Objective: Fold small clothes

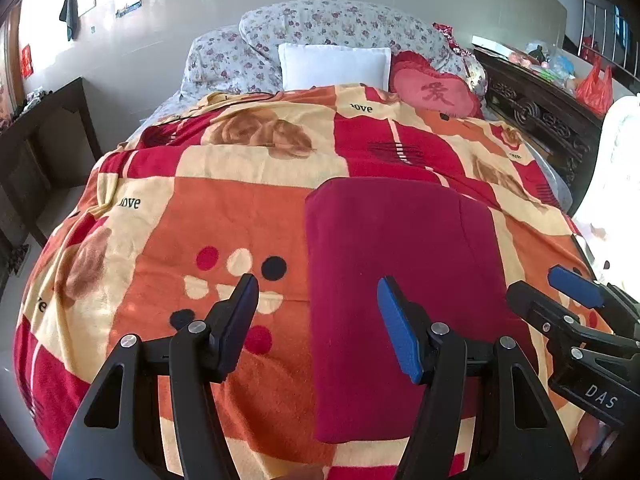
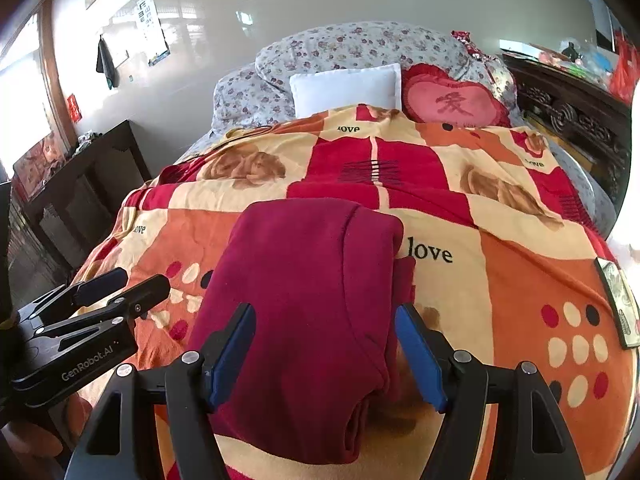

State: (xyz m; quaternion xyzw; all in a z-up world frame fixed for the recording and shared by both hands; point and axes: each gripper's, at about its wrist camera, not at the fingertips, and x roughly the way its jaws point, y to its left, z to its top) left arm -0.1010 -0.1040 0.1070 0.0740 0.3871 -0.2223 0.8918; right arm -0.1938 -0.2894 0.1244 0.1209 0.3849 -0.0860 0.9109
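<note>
Both grippers, left [image 1: 318, 320] and right [image 2: 325, 344], are hovering wide open, holding nothing. Garment [image 2: 304, 300] is lying mid-frame, folded lengthwise. Next fold: pinch the near-edge layers together.

Left wrist view: low over blanket [image 1: 248, 216], left of garment [image 1: 400, 300], facing white pillow [image 1: 334, 65].
Right wrist view: close above garment [image 2: 304, 300], same heading.
Shared: garment, blanket, pillow.

Home bedroom, blanket-covered bed [image 1: 240, 200], pillows [image 1: 334, 66] (one heart-shaped), dark wooden furniture [image 1: 540, 108]
</note>
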